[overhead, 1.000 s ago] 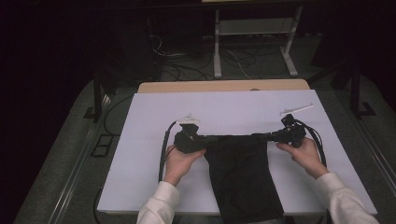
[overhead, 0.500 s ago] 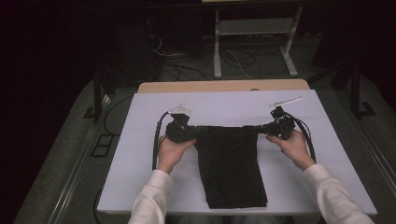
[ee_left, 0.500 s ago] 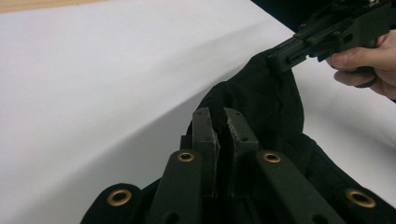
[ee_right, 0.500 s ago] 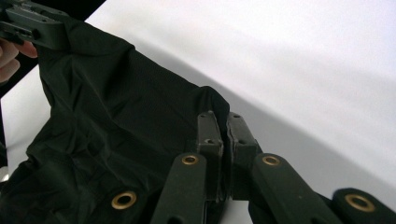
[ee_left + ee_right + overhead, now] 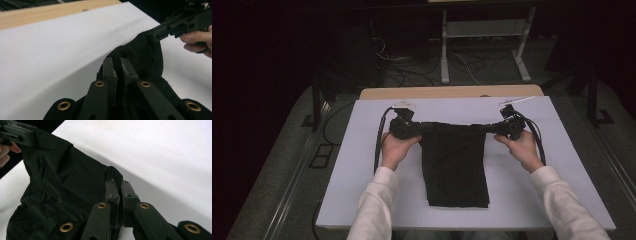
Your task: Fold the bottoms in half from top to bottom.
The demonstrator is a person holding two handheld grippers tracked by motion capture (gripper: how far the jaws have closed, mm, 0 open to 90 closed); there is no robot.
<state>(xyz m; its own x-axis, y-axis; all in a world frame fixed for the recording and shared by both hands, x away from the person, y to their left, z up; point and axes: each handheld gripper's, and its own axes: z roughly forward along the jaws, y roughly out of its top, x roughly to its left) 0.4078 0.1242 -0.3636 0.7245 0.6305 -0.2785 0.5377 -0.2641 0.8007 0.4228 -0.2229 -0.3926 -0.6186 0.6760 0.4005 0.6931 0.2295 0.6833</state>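
Observation:
A black cloth (image 5: 454, 165) hangs stretched between both grippers over the white table (image 5: 362, 165), its lower part lying flat toward the near edge. My left gripper (image 5: 416, 127) is shut on the cloth's top left corner; in the left gripper view the jaws (image 5: 118, 65) pinch a fold of the cloth (image 5: 145, 53). My right gripper (image 5: 490, 128) is shut on the top right corner, and in the right gripper view its jaws (image 5: 117, 185) clamp the edge of the cloth (image 5: 62, 180). The other gripper (image 5: 180, 23) shows at the upper right of the left gripper view.
A wooden strip (image 5: 447, 92) runs along the table's far edge. Behind it, on the dark floor, stand a white frame (image 5: 482, 45) and loose cables (image 5: 412, 70). Black cables (image 5: 379, 140) trail from the grippers across the table.
Both hands have moved away from the person toward the table's far side and slightly up, dragging the cloth with them. More of the cloth now lies on the table.

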